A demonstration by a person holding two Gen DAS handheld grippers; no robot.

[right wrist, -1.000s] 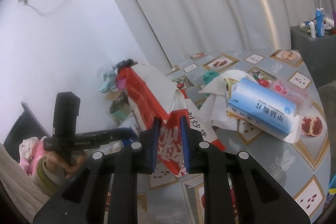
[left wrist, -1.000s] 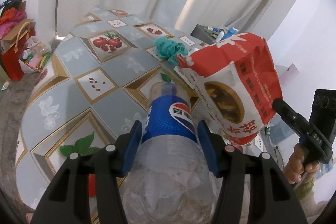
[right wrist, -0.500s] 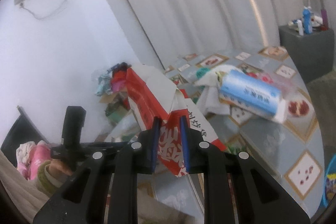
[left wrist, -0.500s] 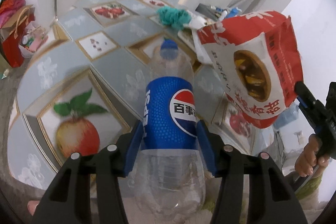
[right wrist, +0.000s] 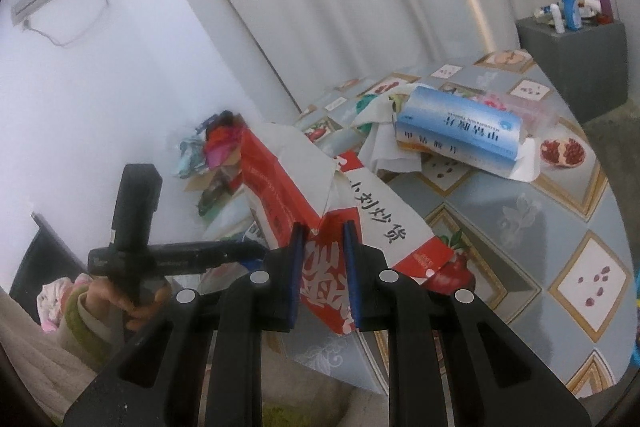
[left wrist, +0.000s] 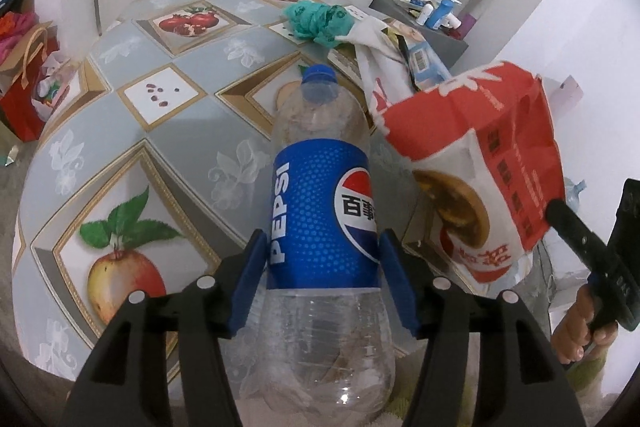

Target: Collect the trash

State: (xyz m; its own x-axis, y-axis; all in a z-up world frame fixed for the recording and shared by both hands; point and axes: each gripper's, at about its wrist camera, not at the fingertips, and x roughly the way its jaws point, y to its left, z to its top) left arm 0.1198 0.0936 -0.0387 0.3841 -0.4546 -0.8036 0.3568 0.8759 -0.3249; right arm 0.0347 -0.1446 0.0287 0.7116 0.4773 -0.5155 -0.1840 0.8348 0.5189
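Right tongs (right wrist: 322,267) pinch red carton (right wrist: 320,203) (crumpled) — above table (right wrist: 560,227).

Empty blue-labelled Pepsi bottle (left wrist: 324,211) beside crumpled red-and-white paper bag (left wrist: 480,163), both gripper-held.

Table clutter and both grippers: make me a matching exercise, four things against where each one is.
Things:
1. Pepsi bottle
2. red snack bag
3. blue-and-white box
4. green crumpled bag

Places:
A. lying on white paper on the table
B. between the left gripper jaws
C. far side of the table, by the curtain
D. pinched in the right gripper

Pairs: 1-B, 2-D, 3-A, 4-C
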